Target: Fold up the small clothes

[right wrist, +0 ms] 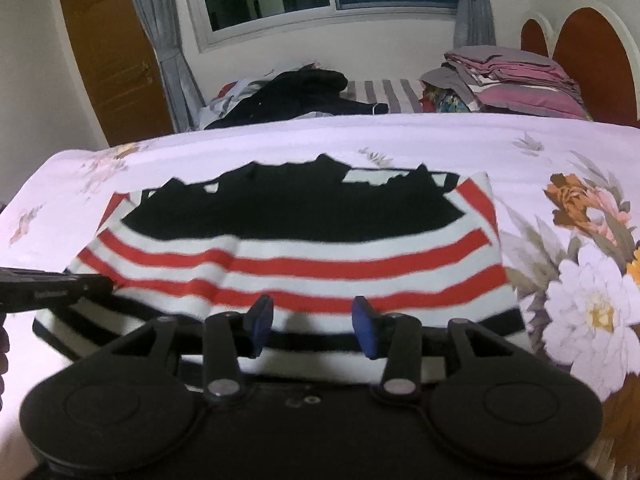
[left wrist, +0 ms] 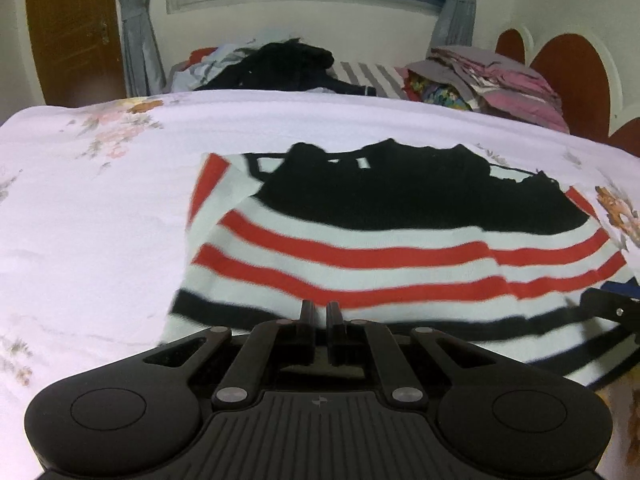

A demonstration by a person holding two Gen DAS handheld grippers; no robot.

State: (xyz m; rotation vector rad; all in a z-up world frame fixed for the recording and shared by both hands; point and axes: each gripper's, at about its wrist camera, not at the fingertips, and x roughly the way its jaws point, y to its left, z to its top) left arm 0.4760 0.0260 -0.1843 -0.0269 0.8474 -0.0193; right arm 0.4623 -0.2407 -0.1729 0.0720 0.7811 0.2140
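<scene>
Left claw [left wrist: 321,312] clenched, at striped sweater [left wrist: 400,248] hem | right claw [right wrist: 313,312] released, over hem | bed [left wrist: 100,200]

Bare bedspread [left wrist: 80,220] flanks the sweater [left wrist: 380,248]; clothes pile [left wrist: 280,64] behind.

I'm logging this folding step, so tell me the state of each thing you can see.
Left hand-held gripper: fingers nearly together at the sweater's near hem; grip unclear.
Right hand-held gripper: open over the near hem.
Striped sweater: flat on the bed, sleeves folded in.
Floral bedsheet: spread smooth.
Dark clothes pile: unfolded heap.
Pink and grey stack: folded.
</scene>
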